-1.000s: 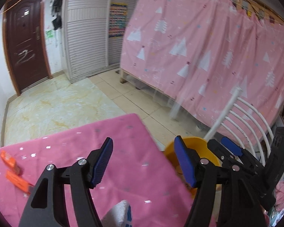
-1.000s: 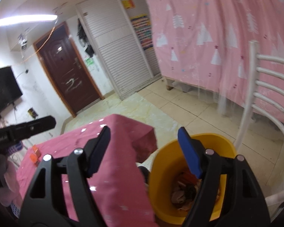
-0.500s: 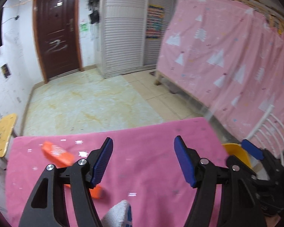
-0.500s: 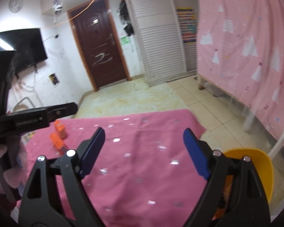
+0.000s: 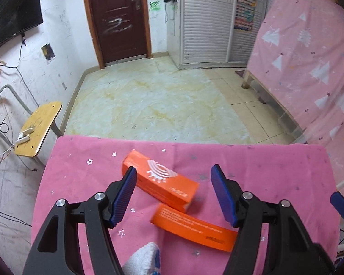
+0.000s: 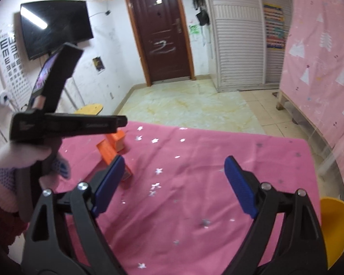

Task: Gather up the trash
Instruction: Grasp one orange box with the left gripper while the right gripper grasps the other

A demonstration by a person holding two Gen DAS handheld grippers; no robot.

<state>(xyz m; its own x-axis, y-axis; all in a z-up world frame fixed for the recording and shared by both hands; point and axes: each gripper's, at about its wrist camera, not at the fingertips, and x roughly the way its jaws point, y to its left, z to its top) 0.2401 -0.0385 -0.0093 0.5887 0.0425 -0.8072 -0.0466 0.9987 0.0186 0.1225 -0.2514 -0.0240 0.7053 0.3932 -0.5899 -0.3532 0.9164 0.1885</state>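
Note:
Two orange boxes lie on the pink tablecloth [image 5: 275, 171]. The farther orange box [image 5: 160, 181] has a white logo, and the nearer orange box [image 5: 192, 228] lies flat just in front of it. My left gripper [image 5: 173, 171] hovers open above them, its blue pads clear of both boxes. My right gripper [image 6: 174, 162] is over bare cloth at the table's middle; its jaws are opening with nothing between them. In the right wrist view the boxes [image 6: 113, 145] sit at the far left, under the left gripper [image 6: 68, 123], which a gloved hand [image 6: 16, 158] holds. The yellow bin [image 6: 334, 224] stands off the table's right edge.
A yellow chair seat [image 5: 39, 128] with a white plug on it stands left of the table. A pink curtained bed [image 5: 309, 57] fills the right side. Tiled floor runs to a brown door [image 5: 119, 18]. A wall TV [image 6: 55, 25] hangs at the left.
Both views have swung left from the yellow bin to the table. The orange boxes now lie framed by the left jaws. The right jaws have widened.

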